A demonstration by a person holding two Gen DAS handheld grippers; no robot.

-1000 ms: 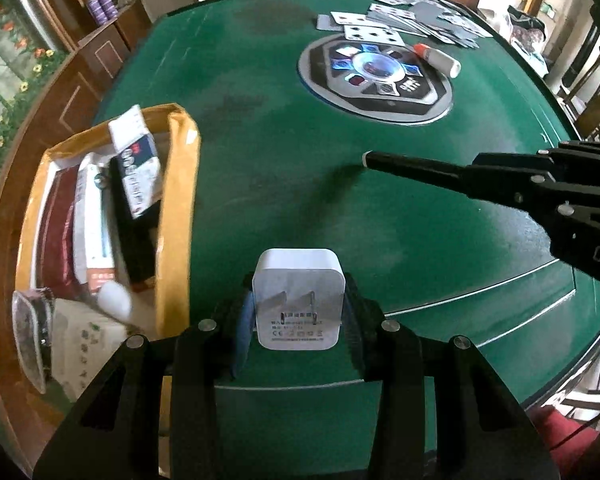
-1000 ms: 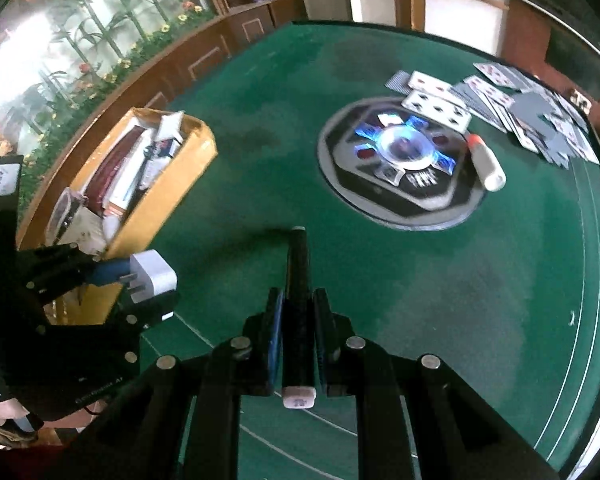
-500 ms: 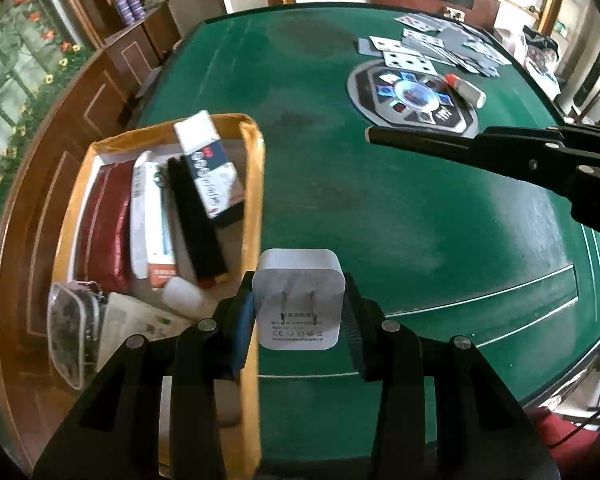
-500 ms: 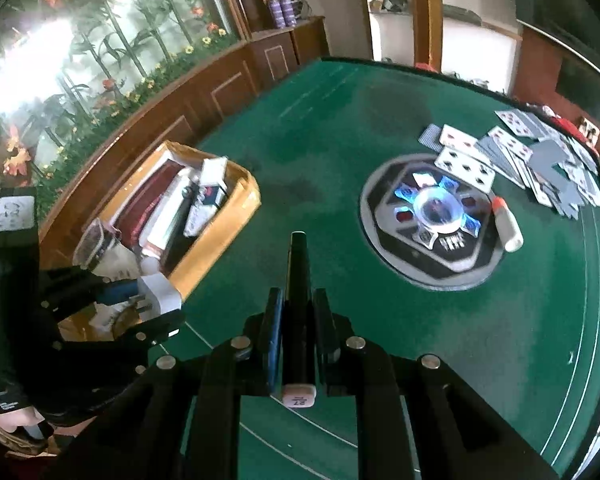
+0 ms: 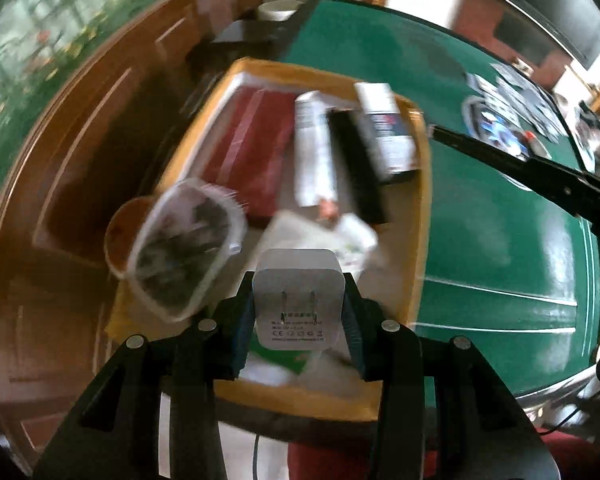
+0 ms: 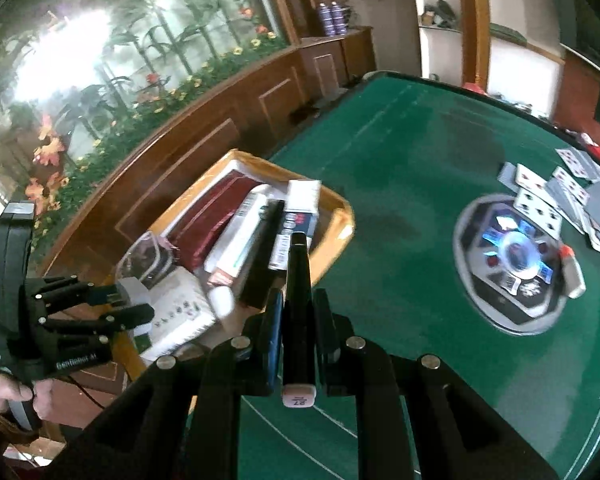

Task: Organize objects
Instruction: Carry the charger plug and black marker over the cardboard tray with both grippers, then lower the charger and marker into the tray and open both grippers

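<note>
My left gripper is shut on a white plug charger, prongs facing the camera, held above the near end of a yellow cardboard box. The box holds a red case, a white tube, a black bar and a clear tub. My right gripper is shut on a black marker with a white end cap, held over the green table just right of the box. The left gripper also shows in the right wrist view, over the box's near end.
The green felt table has a round centre console, scattered playing cards and a white glue tube at the far right. A wooden ledge runs along the left of the box.
My left gripper has carried the charger leftward from over the felt to above the box. My right gripper with the marker has also shifted left toward the box.
</note>
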